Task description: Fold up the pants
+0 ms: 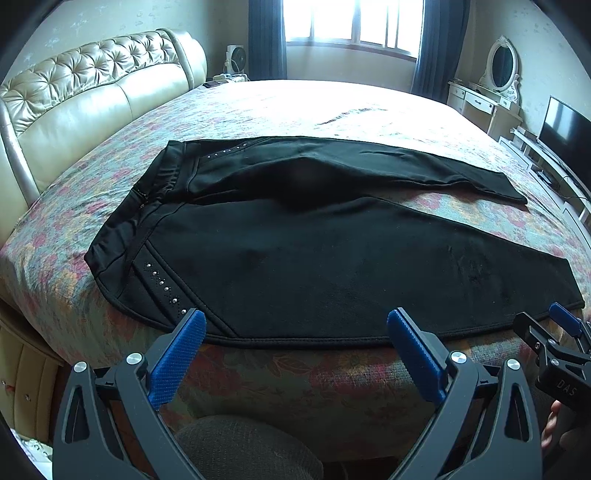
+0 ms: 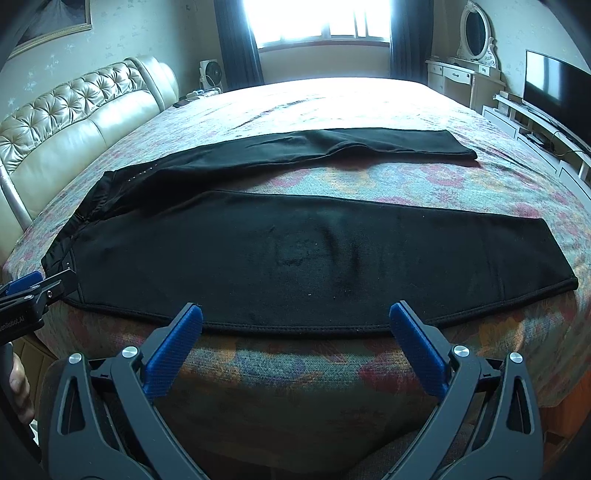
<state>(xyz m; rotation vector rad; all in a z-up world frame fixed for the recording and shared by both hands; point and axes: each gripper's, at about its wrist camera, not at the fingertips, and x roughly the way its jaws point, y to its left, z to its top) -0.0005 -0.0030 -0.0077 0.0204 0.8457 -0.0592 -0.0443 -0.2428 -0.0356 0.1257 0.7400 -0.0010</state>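
Black pants lie spread flat on the flowered bedspread, waistband to the left, both legs running right. Small silver studs line the near pocket. My left gripper hovers open at the near hem edge, close to the waist end, touching nothing. In the right wrist view the same pants fill the middle, and my right gripper stands open just before the near leg's seam. The far leg lies apart from the near one. Each gripper shows at the edge of the other's view.
A tufted cream headboard bounds the bed on the left. A white dresser with an oval mirror and a television on a low white stand sit at the right. A bright window is behind.
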